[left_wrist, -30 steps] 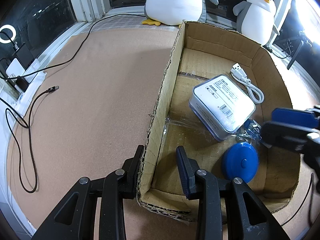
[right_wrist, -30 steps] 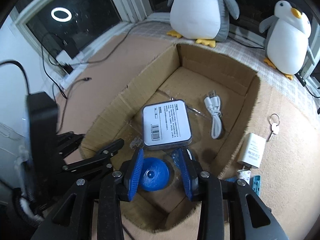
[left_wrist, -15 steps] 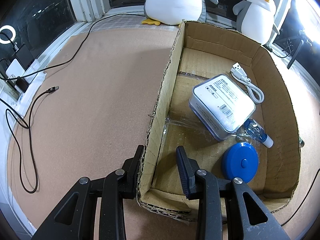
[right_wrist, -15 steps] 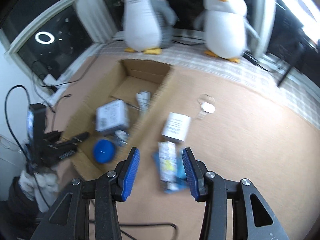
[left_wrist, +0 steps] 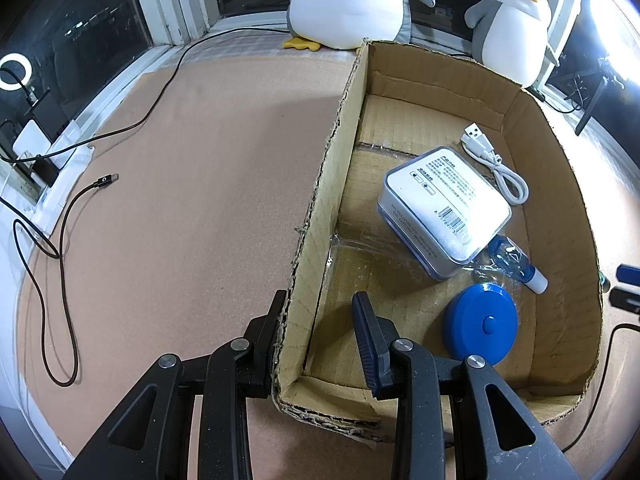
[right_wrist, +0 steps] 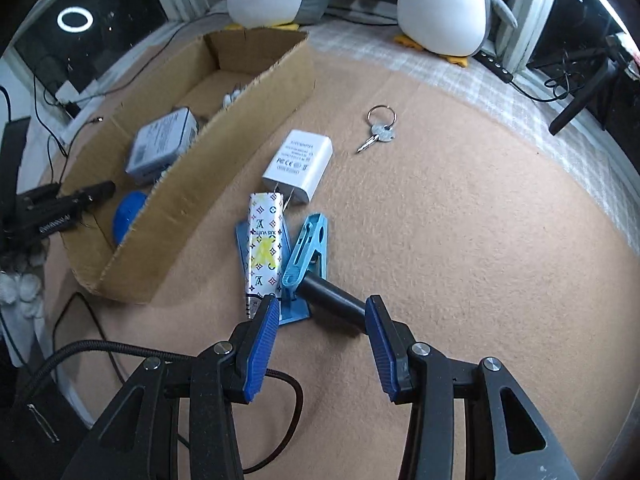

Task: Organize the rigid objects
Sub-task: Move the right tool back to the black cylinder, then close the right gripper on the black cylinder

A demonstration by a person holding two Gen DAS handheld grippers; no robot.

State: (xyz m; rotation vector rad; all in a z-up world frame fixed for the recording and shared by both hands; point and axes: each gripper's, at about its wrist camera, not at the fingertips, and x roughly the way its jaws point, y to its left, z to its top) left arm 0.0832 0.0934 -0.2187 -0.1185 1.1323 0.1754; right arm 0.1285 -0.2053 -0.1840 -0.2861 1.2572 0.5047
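Observation:
An open cardboard box (left_wrist: 332, 184) (right_wrist: 224, 152) holds a white tin (left_wrist: 446, 204), a blue round disc (left_wrist: 482, 324), a white USB cable (left_wrist: 494, 160) and a small blue bottle (left_wrist: 516, 262). My left gripper (left_wrist: 320, 328) is open, its fingers straddling the box's near left wall. My right gripper (right_wrist: 320, 332) is open and empty, low over the mat. Just ahead of it lie a black cylinder (right_wrist: 332, 300), a light blue clip (right_wrist: 306, 252), a patterned white lighter (right_wrist: 264, 248), a white charger (right_wrist: 298, 166) and keys (right_wrist: 378, 132).
Two plush penguins (left_wrist: 348, 0) (left_wrist: 510, 20) stand at the back by the window. Black cables (left_wrist: 48, 248) trail over the mat to the left of the box. A braided black cable (right_wrist: 120, 360) lies by my right gripper. A ring light (right_wrist: 75, 20) reflects in the window.
My right gripper left the blue disc in the box, withdrew, and swung right to hover over the loose items on the mat. The left gripper has stayed put.

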